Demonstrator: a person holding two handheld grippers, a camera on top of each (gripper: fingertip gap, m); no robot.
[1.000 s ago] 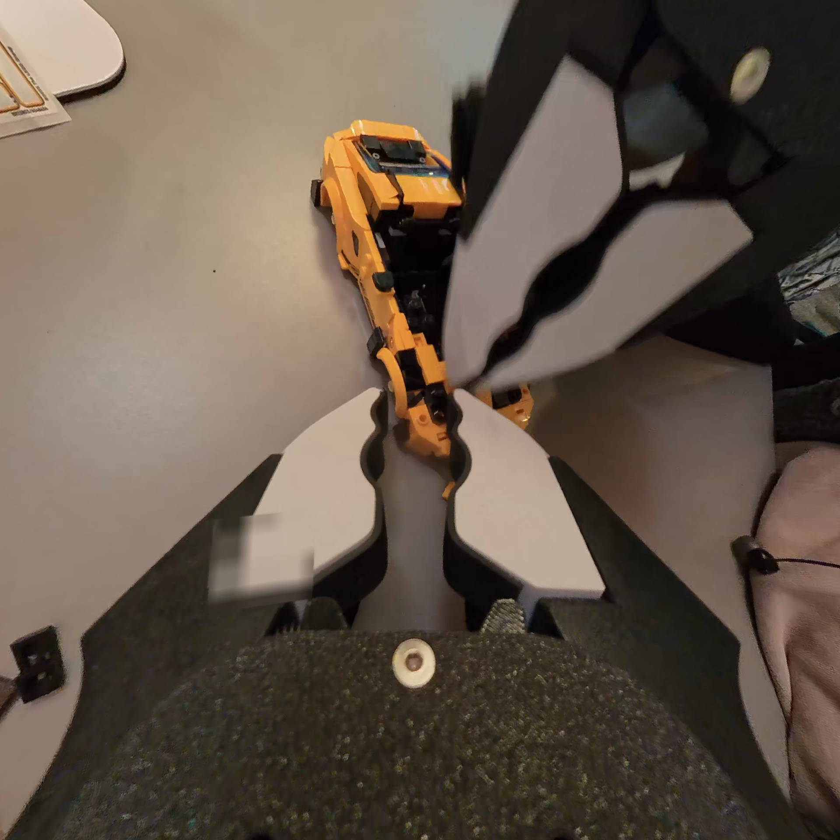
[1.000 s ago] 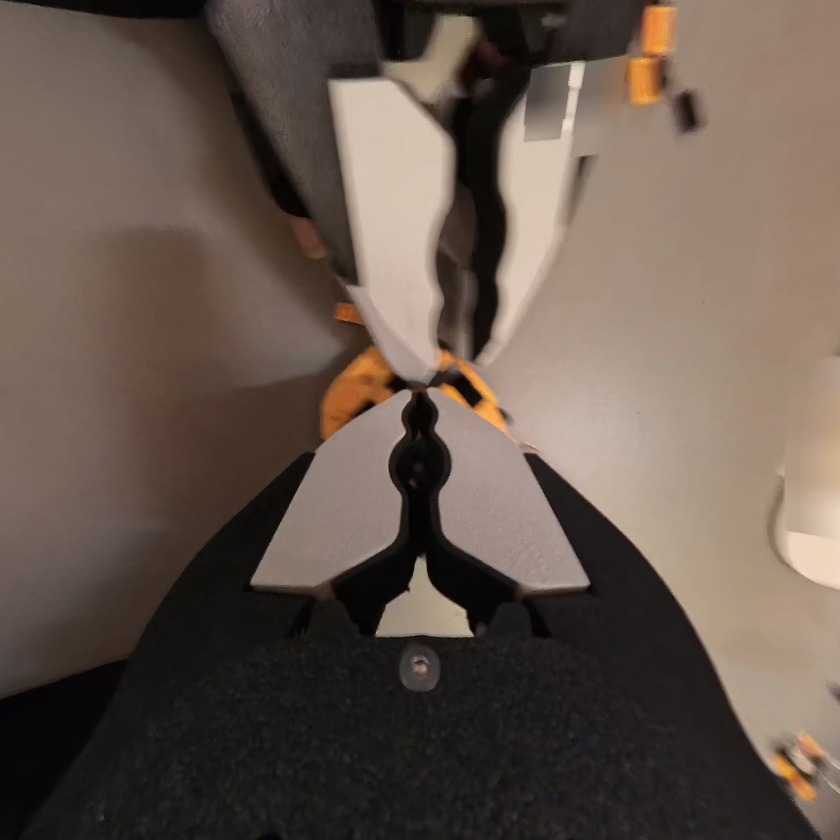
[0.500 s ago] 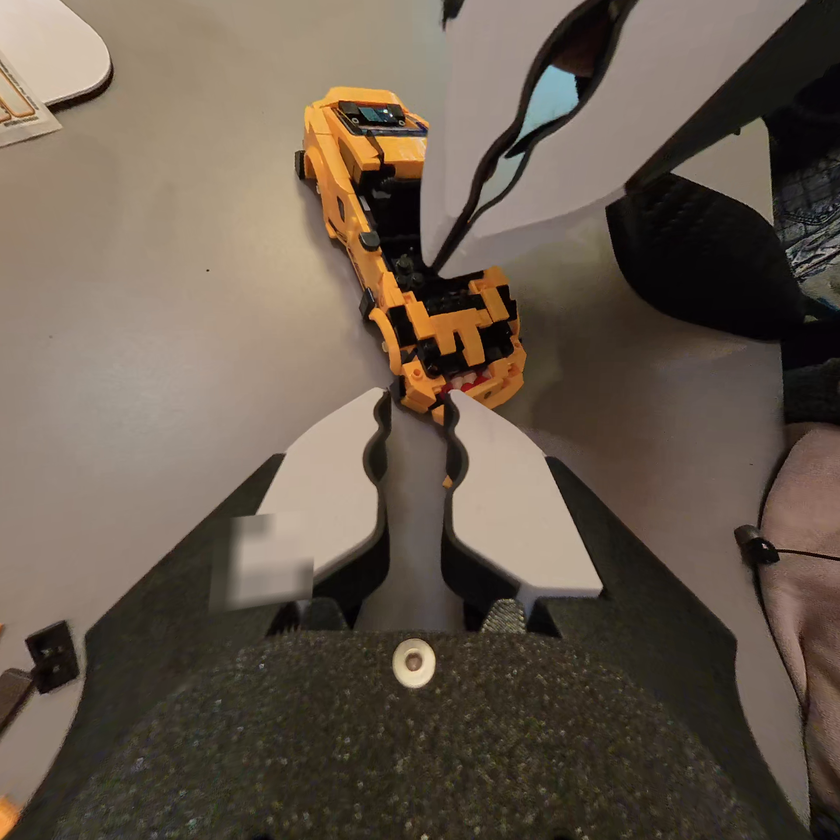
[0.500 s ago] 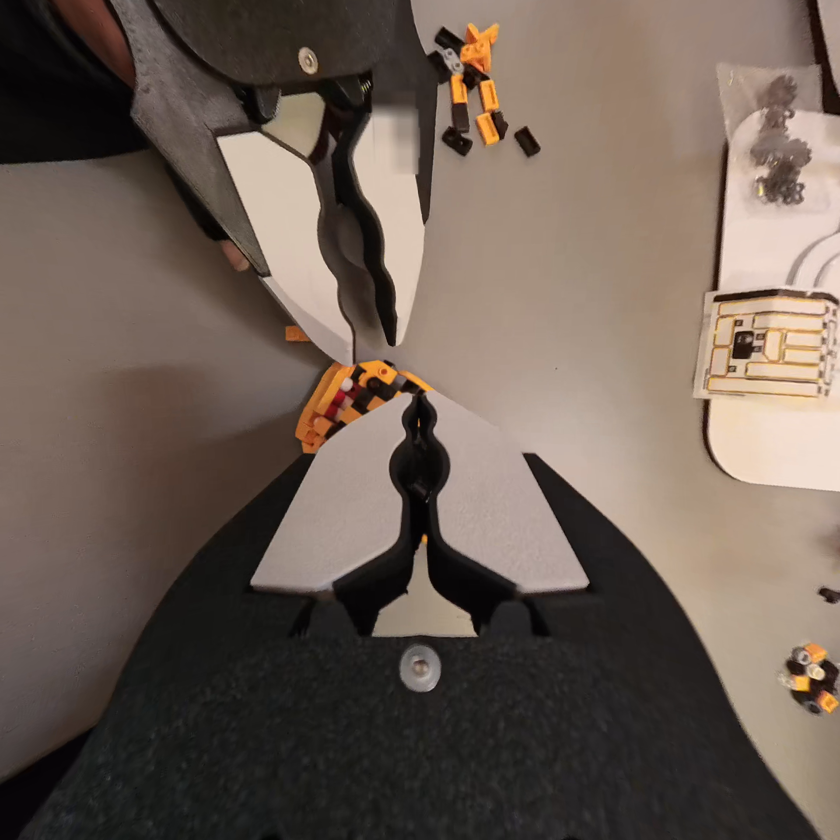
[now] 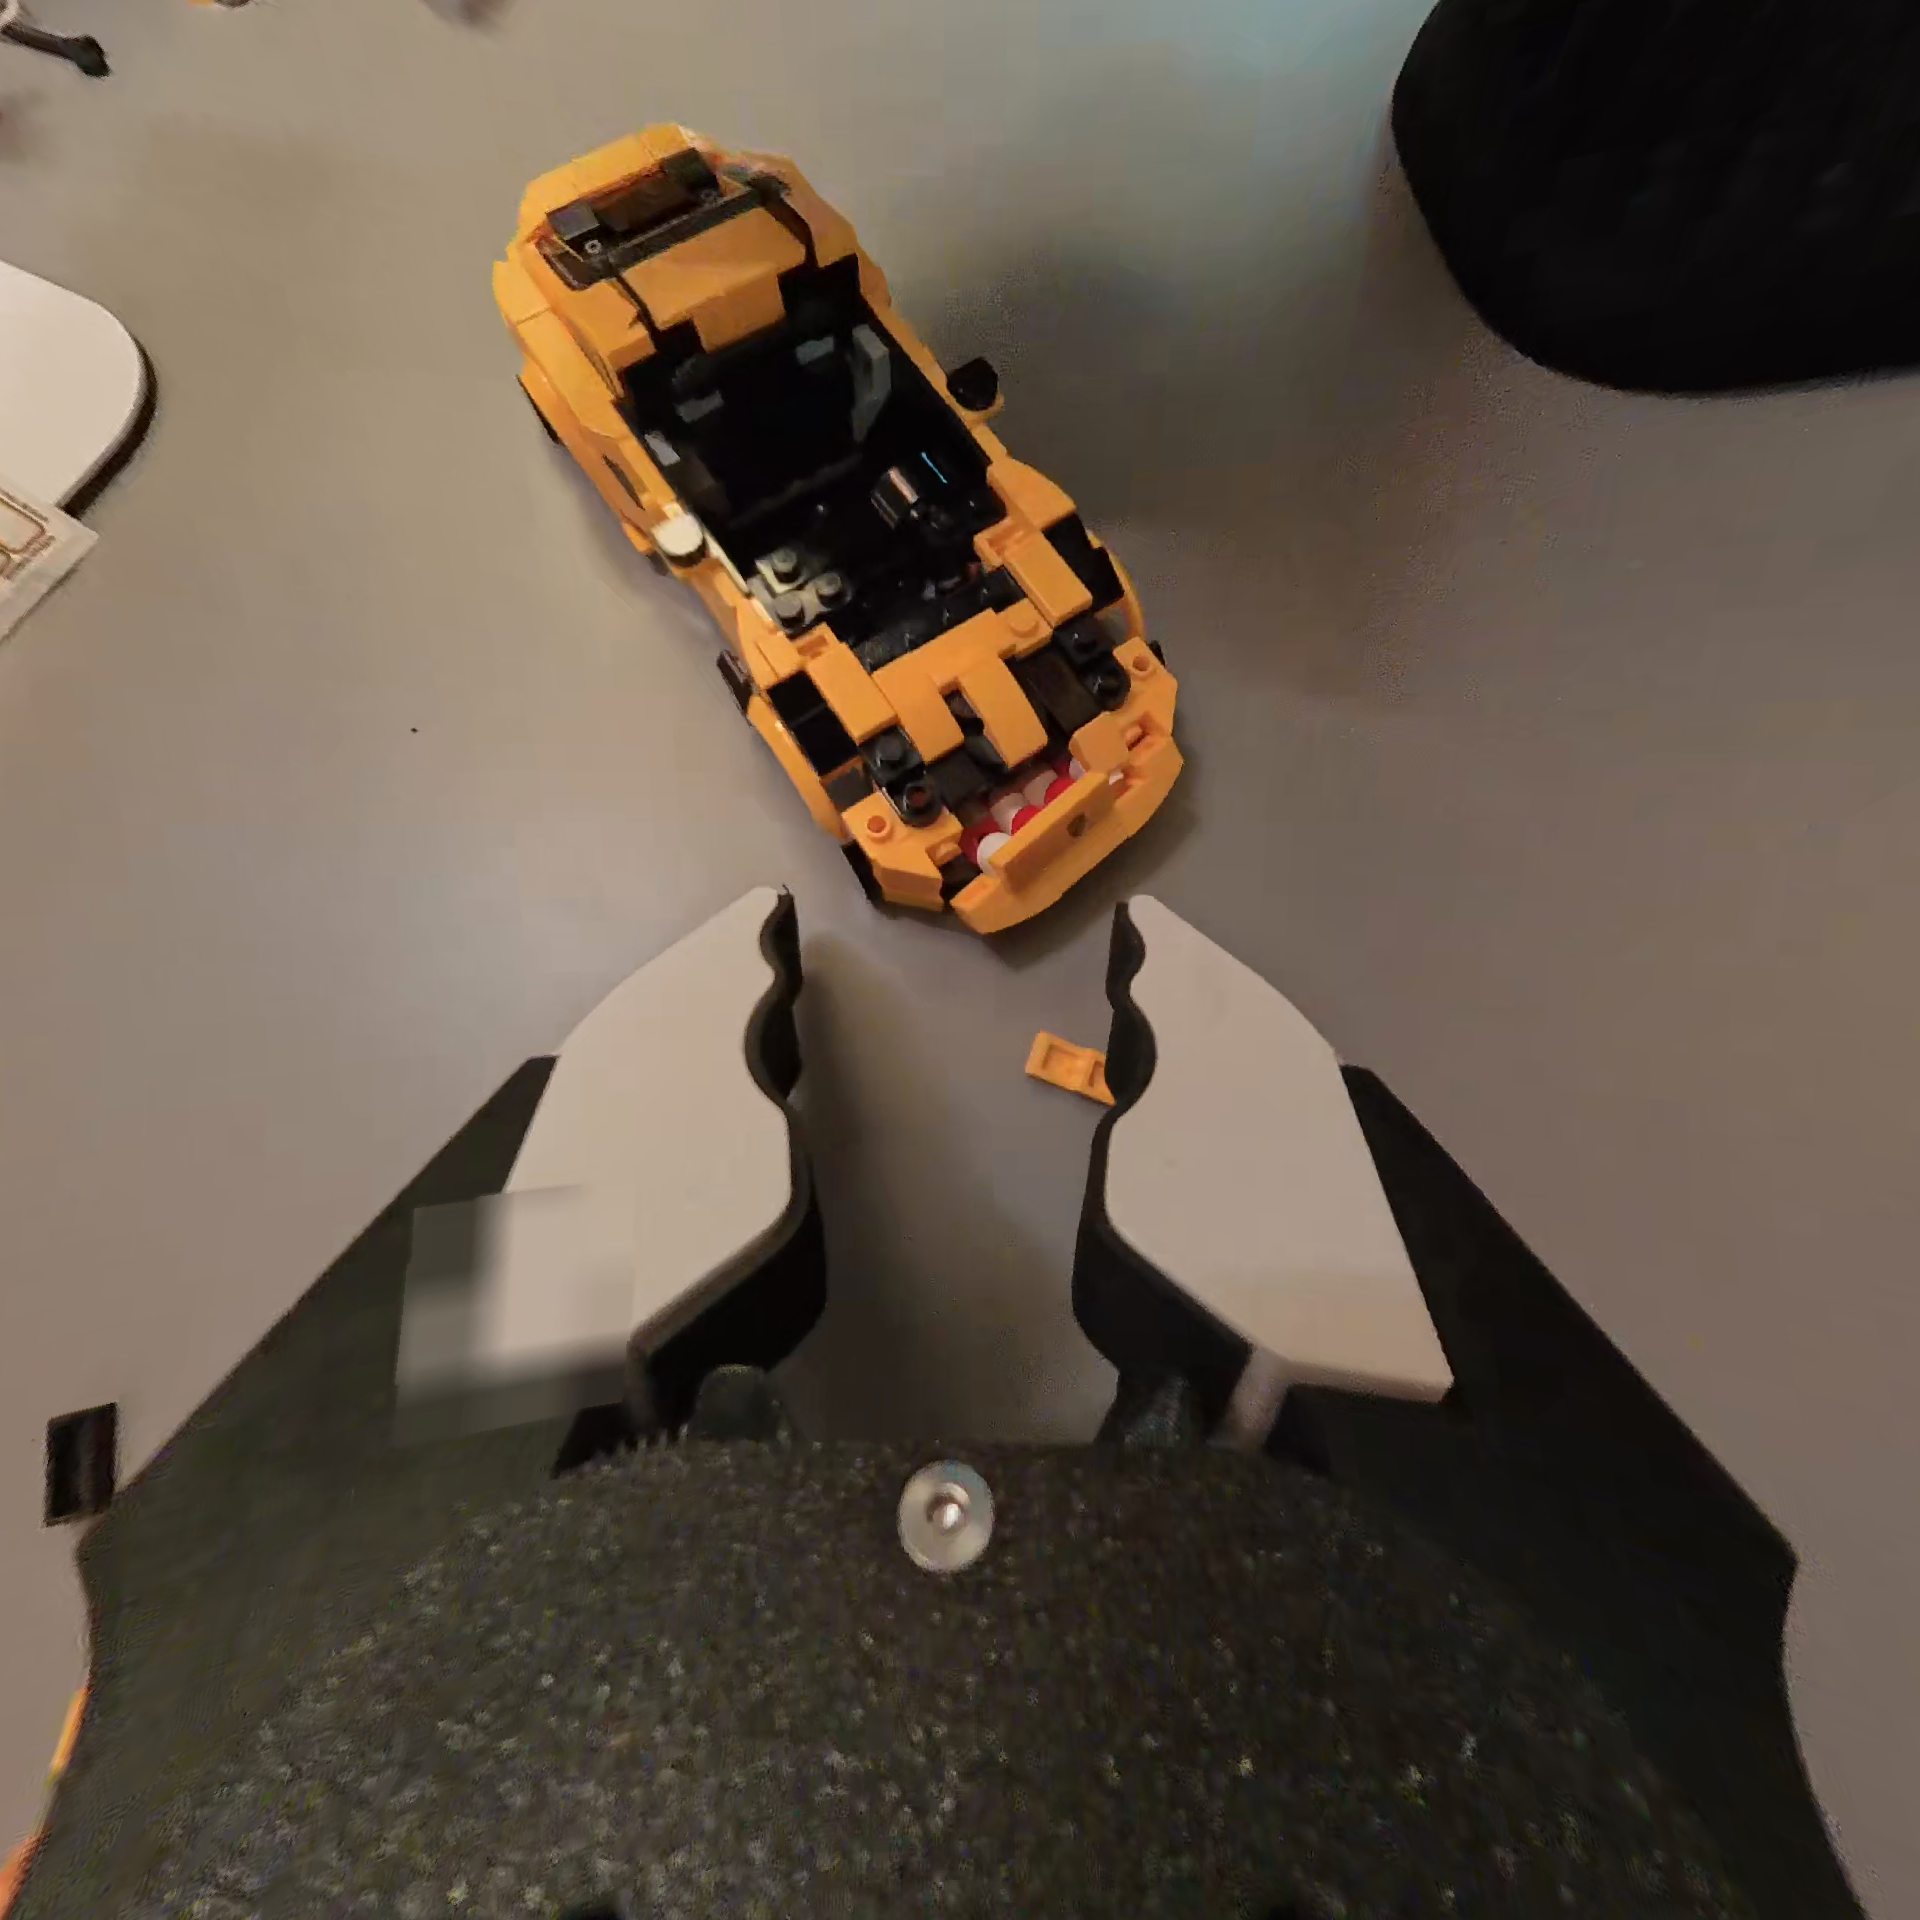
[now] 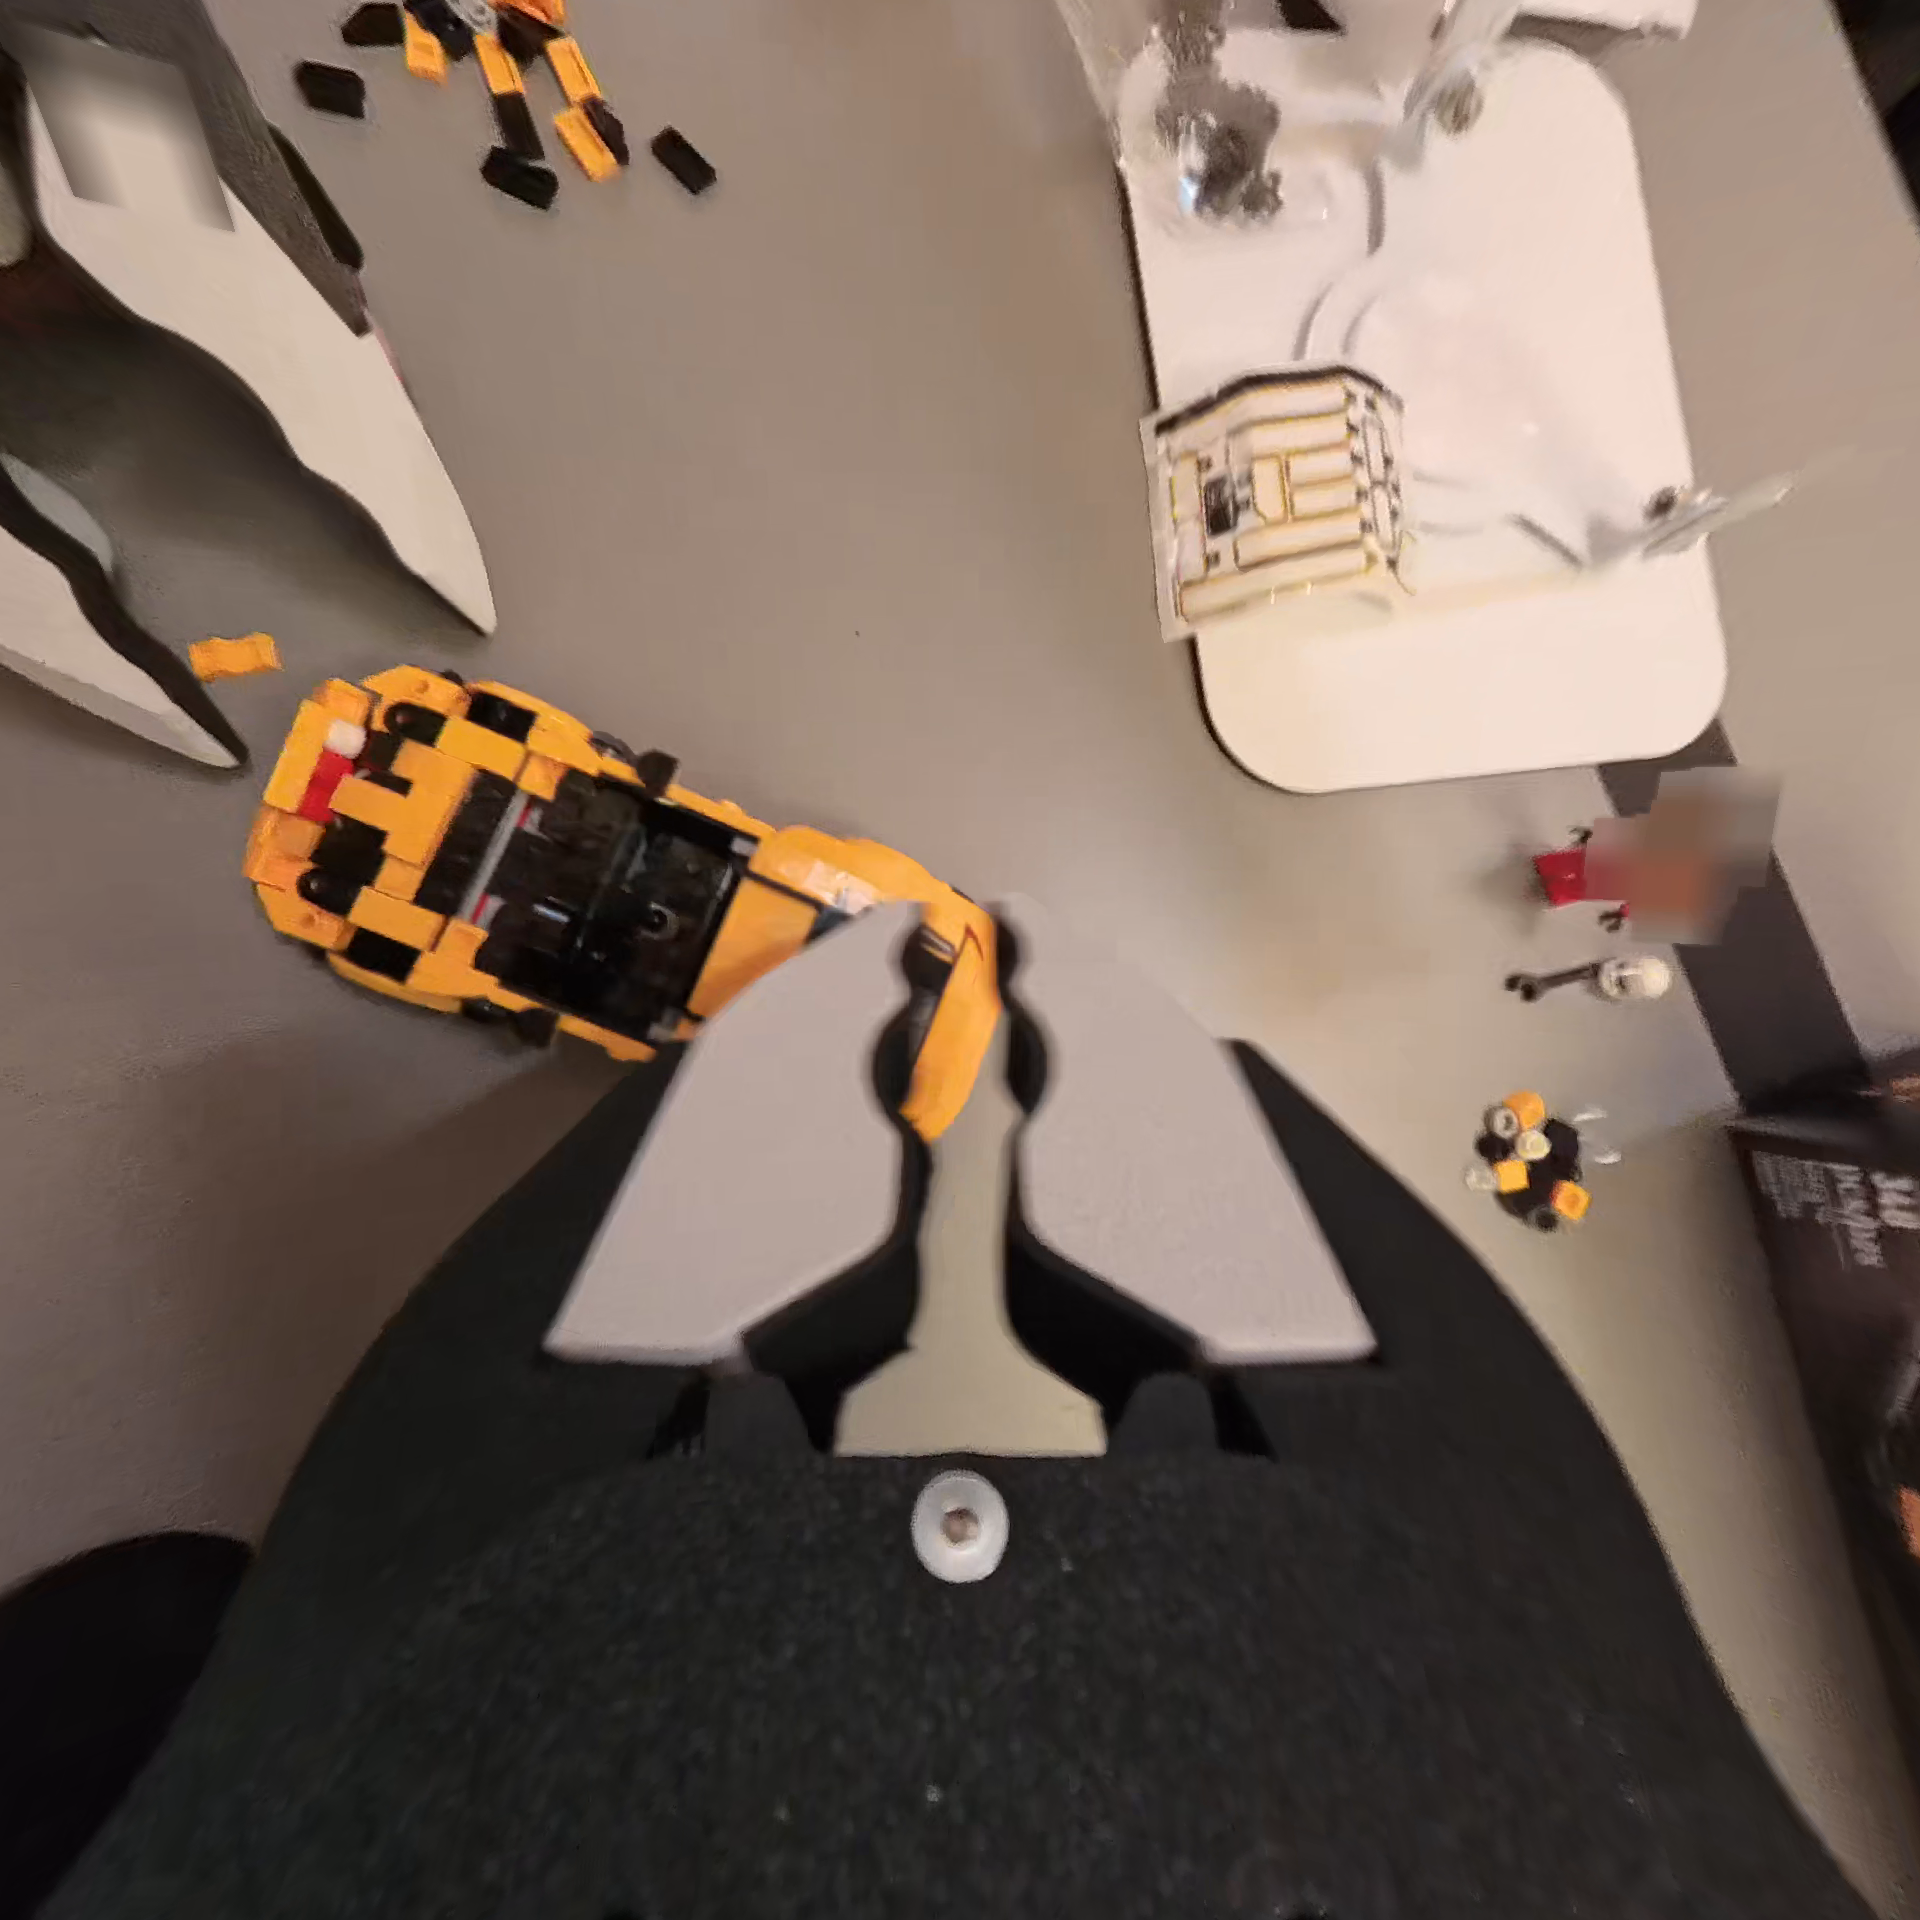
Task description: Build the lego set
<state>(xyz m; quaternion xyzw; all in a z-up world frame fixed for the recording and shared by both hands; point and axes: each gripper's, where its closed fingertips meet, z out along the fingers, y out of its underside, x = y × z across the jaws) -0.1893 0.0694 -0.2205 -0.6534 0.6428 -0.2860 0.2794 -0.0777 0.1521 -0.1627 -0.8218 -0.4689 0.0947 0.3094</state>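
Observation:
The orange and black lego car [image 5: 831,582] stands on the grey table, roof off, with its nose toward my left gripper [image 5: 953,914]. The left gripper is open and empty, its tips just short of the car's nose. A small loose orange piece [image 5: 1065,1065] lies on the table by the inner side of its right finger. In the right wrist view the car [image 6: 540,873] lies to the left, below my right gripper [image 6: 958,920]. The right gripper's jaws stand slightly apart, holding nothing, and the car's tail shows through the gap. The left gripper [image 6: 353,691] and the orange piece [image 6: 234,657] show at upper left.
Loose orange and black pieces [image 6: 520,114] lie at the far left. A white tray [image 6: 1455,675] at right carries a sticker sheet [image 6: 1278,499] and a plastic bag [image 6: 1247,135]. A small pile of pieces [image 6: 1532,1158] and a dark booklet [image 6: 1849,1247] lie at right. A black object [image 5: 1662,187] lies beyond the car. My hands' fingertips stand some 15 cm from each other.
My left gripper has opened and let go of the car's nose. My right gripper has lifted off the car, left the left wrist view and parted slightly. The car now rests flat.

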